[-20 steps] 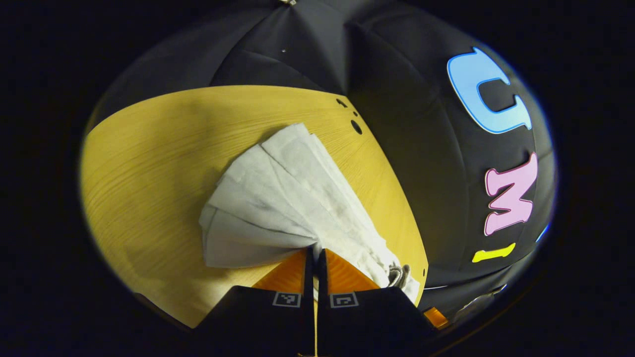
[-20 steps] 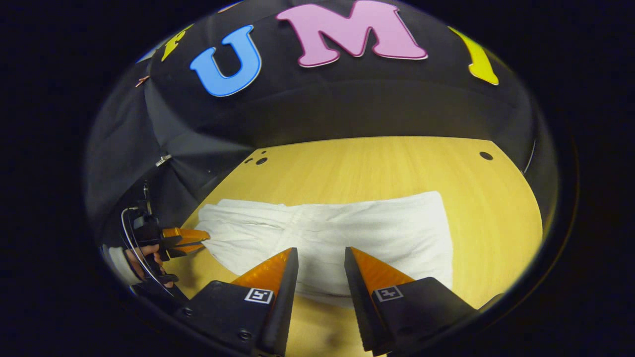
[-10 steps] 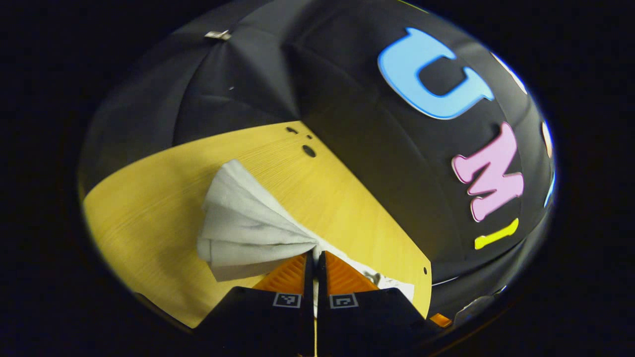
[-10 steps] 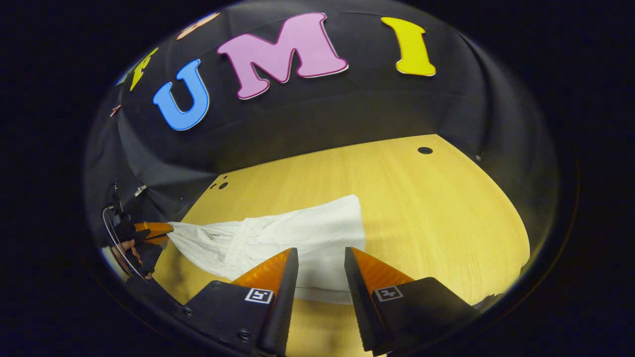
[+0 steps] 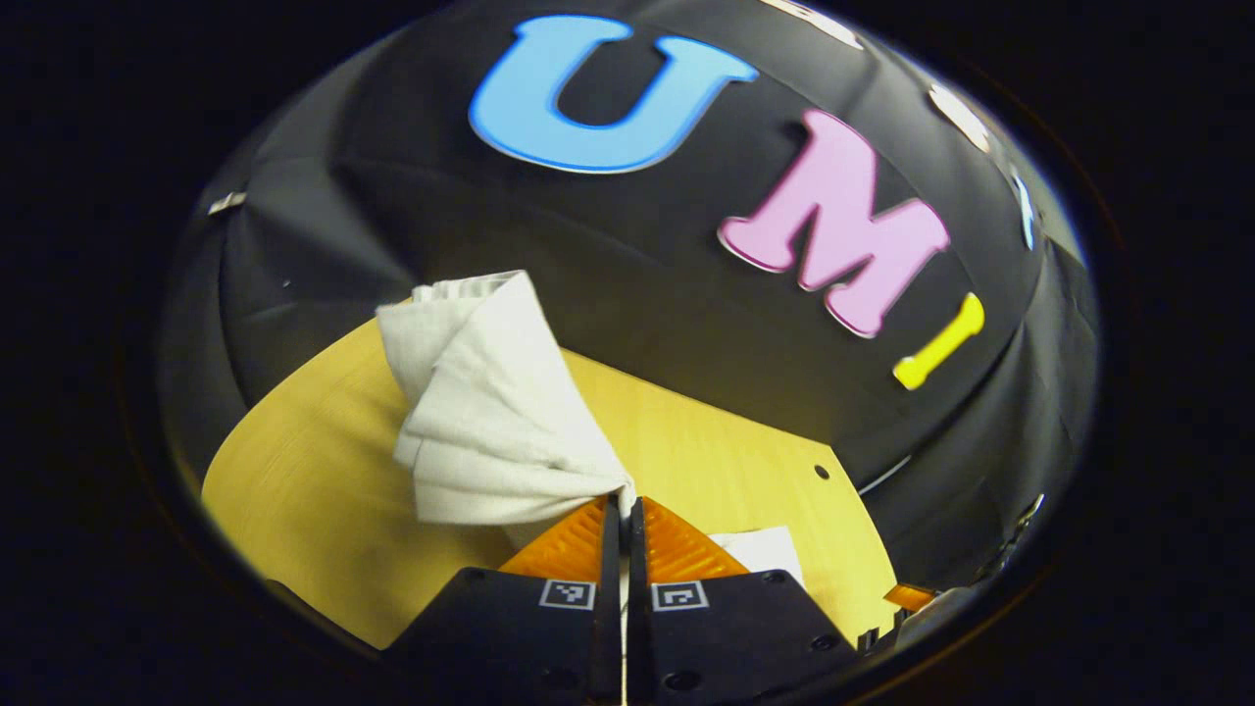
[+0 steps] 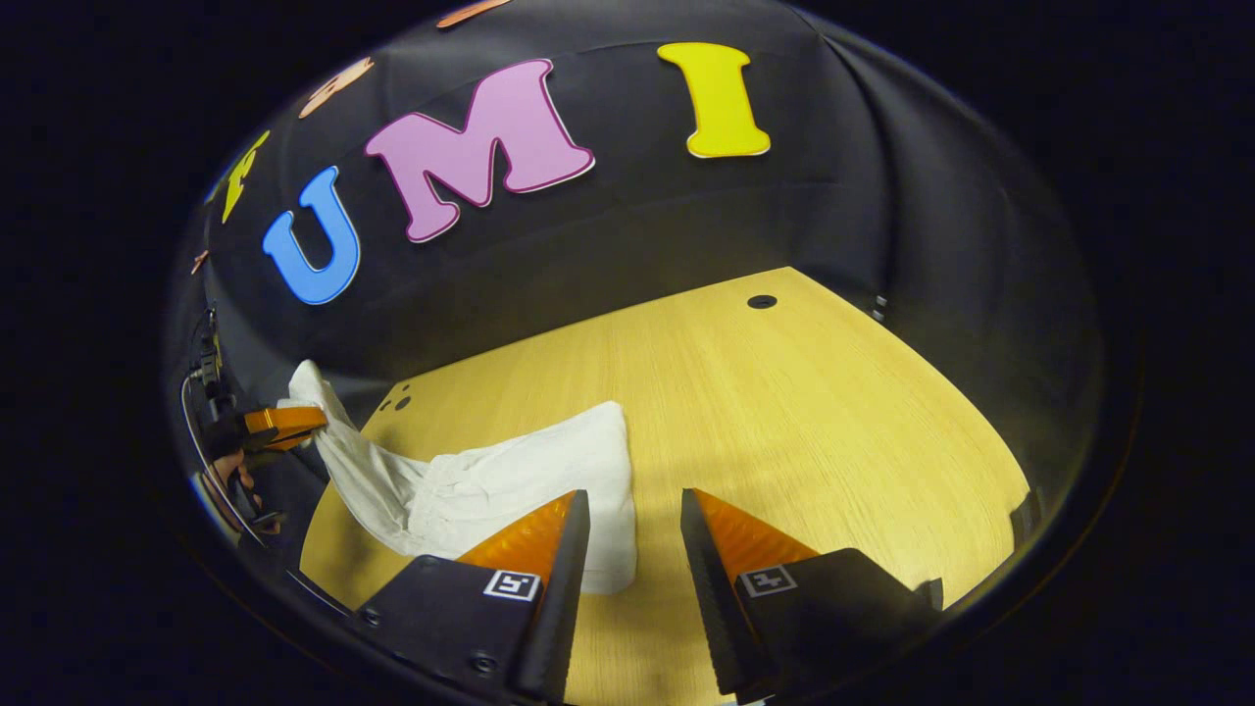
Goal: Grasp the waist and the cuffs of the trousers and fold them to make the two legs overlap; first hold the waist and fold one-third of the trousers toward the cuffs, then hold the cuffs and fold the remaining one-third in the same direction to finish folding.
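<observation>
While left hand-held gripper [image 5: 624, 502] clamps trousers [image 5: 480, 412], rest lies on table [image 6: 784, 412].

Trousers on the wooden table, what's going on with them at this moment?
A person is folding white trousers with a handheld gripper in each hand. The left gripper is shut on one end of the cloth and holds it raised off the table, so the fabric slopes down from it to the part lying flat. The right gripper is open above the table near the flat end, holding nothing. The fold isn't finished.
</observation>
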`<state>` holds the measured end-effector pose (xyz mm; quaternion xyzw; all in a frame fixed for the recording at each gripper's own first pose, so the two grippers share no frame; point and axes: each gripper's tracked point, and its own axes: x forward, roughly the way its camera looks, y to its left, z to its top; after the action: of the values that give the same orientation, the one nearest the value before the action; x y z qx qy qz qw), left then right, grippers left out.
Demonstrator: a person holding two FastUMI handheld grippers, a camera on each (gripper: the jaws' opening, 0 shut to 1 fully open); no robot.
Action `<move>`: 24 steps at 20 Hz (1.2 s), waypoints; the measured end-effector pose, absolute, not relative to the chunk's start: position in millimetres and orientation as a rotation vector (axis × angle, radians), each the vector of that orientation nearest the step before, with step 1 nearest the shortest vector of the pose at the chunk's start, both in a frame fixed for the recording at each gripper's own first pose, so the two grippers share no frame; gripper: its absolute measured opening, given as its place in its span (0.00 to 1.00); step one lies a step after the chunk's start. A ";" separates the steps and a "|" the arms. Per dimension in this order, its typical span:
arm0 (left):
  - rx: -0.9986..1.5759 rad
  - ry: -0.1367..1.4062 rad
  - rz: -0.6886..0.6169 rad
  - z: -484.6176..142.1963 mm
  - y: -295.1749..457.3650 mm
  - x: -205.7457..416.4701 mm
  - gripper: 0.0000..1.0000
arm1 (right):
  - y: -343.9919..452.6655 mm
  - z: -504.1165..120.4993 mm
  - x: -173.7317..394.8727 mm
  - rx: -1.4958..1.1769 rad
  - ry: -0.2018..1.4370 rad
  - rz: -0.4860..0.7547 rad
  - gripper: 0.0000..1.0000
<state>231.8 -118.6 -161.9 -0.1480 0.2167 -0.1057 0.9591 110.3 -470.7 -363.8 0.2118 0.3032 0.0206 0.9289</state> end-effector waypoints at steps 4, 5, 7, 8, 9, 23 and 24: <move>-0.182 0.470 -0.338 -175.1 -189.4 219.9 0.07 | -486.9 -369.1 101.7 0.452 0.625 0.007 0.58; -0.145 0.482 -0.374 -180.4 -206.5 213.4 0.07 | -489.5 -370.8 99.6 0.454 0.628 0.002 0.58; -0.066 0.521 -0.457 -199.6 -240.4 201.8 0.07 | -492.0 -372.9 97.5 0.458 0.633 -0.003 0.59; -0.034 0.555 -0.515 -211.9 -257.7 194.1 0.08 | -492.7 -373.9 96.7 0.460 0.637 -0.003 0.58; -0.012 0.596 -0.575 -226.7 -276.3 182.2 0.11 | -492.2 -374.8 95.3 0.461 0.639 -0.004 0.58; -0.133 0.810 -0.722 -277.6 -326.3 113.1 0.52 | -477.9 -379.1 95.5 0.452 0.655 0.016 0.59; -0.138 0.806 -0.716 -277.1 -324.3 114.6 0.52 | -474.1 -377.0 95.3 0.451 0.654 0.024 0.58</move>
<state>114.6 -324.3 -277.1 -0.0659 0.3835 -0.3404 0.8560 95.3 -474.1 -377.0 0.2195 0.3185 0.0117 0.9221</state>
